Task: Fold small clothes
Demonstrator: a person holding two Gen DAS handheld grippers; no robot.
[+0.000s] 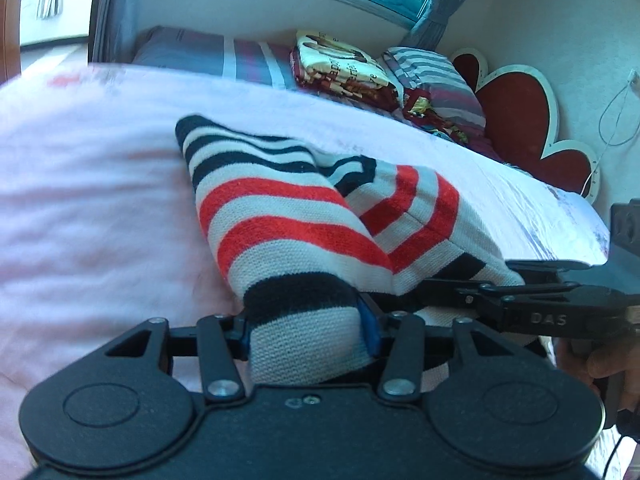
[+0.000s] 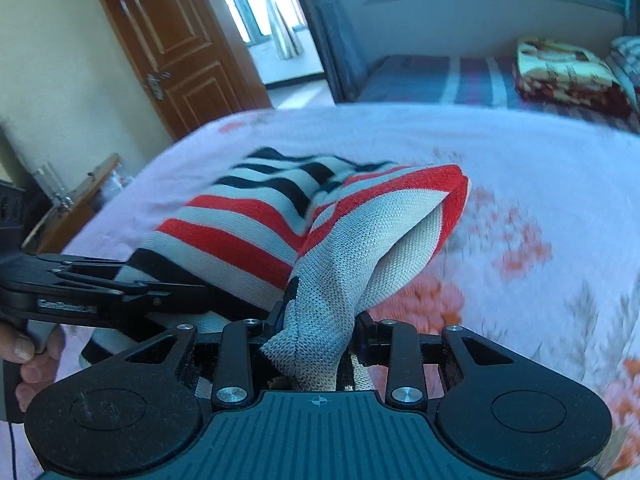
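A small knit garment with red, navy and white stripes (image 1: 280, 216) is bunched and lifted over the pink bed sheet (image 1: 80, 160). My left gripper (image 1: 306, 332) is shut on one bunched edge of it. My right gripper (image 2: 316, 334) is shut on another edge of the same garment (image 2: 344, 248), where the fabric hangs open in a fold. The two grippers are close together: the right one shows at the right in the left wrist view (image 1: 532, 308), and the left one shows at the left in the right wrist view (image 2: 80, 296).
The pink flowered sheet (image 2: 520, 200) covers the bed around the garment. A folded printed blanket (image 1: 344, 68) and striped pillows (image 1: 436, 80) lie at the far side. A red flower-shaped headboard (image 1: 516, 108) is at right. A brown door (image 2: 176, 40) and a wooden stand (image 2: 72, 208) are at left.
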